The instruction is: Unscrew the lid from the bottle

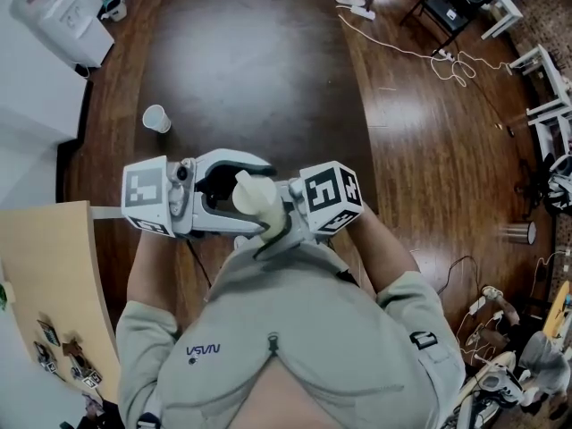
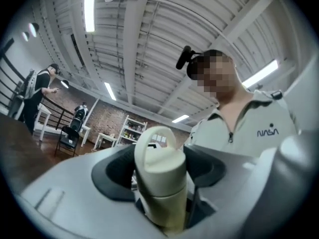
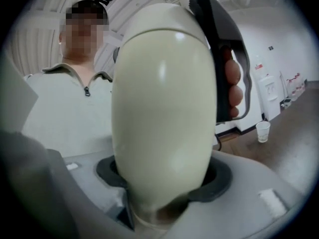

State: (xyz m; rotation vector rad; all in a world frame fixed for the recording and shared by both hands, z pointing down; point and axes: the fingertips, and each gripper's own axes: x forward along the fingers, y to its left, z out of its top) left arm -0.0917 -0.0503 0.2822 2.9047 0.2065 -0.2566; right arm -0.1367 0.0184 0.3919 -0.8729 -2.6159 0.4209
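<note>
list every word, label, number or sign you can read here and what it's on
"NASA": on the chest of the person's grey zip top; it shows upside down in the head view.
Marker cubes: square black-and-white patterns only, no letters.
Red label on the white machine: too small to read.
Small wall sign: too small to read.
Bottle and lid: no print visible.

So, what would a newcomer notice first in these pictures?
A cream bottle held in front of the person's chest, its body clamped in the right gripper. Its lid, with a loop handle, stands between the jaws of the left gripper. Farther off, a paper cup stands on the dark wooden floor.
</note>
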